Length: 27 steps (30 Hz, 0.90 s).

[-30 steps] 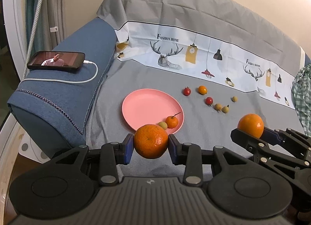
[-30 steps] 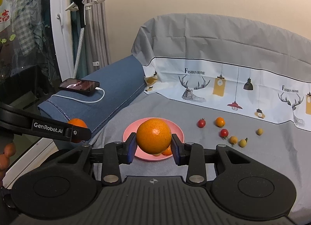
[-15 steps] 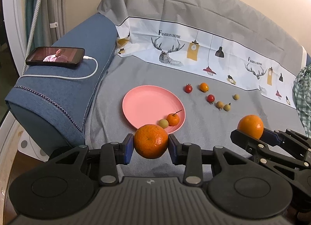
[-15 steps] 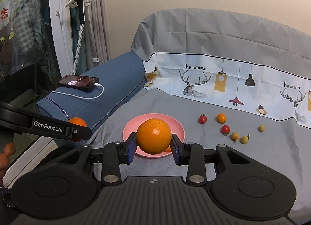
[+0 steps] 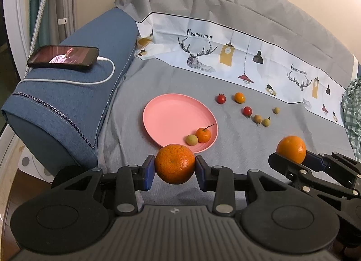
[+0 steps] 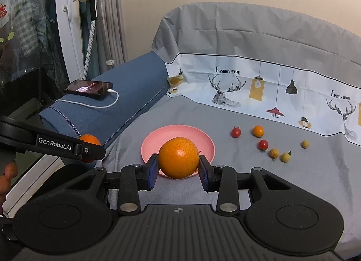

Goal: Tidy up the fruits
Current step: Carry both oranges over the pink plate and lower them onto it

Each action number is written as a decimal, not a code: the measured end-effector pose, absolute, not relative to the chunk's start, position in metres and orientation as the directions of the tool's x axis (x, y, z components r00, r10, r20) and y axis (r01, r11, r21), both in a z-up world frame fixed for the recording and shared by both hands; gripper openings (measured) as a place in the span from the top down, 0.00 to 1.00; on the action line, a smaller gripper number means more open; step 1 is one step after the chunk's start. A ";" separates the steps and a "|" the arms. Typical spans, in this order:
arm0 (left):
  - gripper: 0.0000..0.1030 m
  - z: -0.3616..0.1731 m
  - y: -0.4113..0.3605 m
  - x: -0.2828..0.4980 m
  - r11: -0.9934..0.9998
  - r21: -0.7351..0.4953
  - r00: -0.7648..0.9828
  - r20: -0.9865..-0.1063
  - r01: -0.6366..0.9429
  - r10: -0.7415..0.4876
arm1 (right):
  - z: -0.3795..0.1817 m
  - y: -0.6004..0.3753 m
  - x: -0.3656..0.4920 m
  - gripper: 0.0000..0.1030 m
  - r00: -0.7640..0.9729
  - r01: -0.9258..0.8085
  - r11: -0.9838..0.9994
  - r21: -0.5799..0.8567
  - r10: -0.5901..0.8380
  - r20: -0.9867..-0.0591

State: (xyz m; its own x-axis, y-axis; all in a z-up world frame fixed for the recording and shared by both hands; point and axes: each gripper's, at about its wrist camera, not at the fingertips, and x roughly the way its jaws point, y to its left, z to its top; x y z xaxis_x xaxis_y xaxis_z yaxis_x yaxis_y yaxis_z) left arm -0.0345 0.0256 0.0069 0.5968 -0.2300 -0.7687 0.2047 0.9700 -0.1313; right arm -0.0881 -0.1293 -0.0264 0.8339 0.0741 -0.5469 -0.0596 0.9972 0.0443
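Oranges in both grippers, both held off the cloth. Left gripper [image 5: 175, 172] is clamped on a mandarin [image 5: 175, 163], blue pads squeezing its sides across the widest part, probably so a round fruit can't roll out. Right gripper [image 6: 178, 168] has the same side-on hold on a smoother orange [image 6: 178, 157], which hangs just over the near rim of the pink plate [image 6: 158, 135]; the left wrist view shows it off to the right, apart from the mandarin. Looks like both are lined up for a drop onto the plate, the right one closer to it. Plate already holds a small stemmed tangerine [image 5: 203, 135] touching a pale green fruit [image 5: 191, 139], both at the near-right edge, so the far-left part is bare and the safer landing spot. Beyond the plate on the grey sofa cover [image 5: 237, 143]: two red cherry tomatoes [image 5: 221, 98], one small orange fruit [image 5: 239, 97] and three yellowish ones [image 5: 257, 118], all loose and yet to be collected. Far left, a phone [image 5: 63, 56] charging on the blue armrest [image 5: 74, 94], out of the work area.
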 end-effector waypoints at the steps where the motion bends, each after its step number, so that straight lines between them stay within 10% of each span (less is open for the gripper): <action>1: 0.59 0.006 0.026 -0.034 0.970 -0.133 0.595 -0.771 0.203 -0.230 | -0.027 -0.129 -0.087 0.63 0.832 -0.060 0.997 0.044 0.074 -0.550; 27: 0.59 -0.023 0.019 0.050 0.982 -0.102 0.570 -0.803 0.159 -0.176 | -0.063 -0.139 -0.012 0.63 0.783 -0.053 0.997 0.058 0.078 -0.617</action>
State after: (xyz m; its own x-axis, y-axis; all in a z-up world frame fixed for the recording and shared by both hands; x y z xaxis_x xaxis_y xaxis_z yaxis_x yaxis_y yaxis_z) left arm 0.0504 0.0189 -0.0229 0.5698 -0.1756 -0.8028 0.1595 0.9820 -0.1016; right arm -0.0125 -0.1393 -0.0626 0.7830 0.0781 -0.6171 -0.0535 0.9969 0.0584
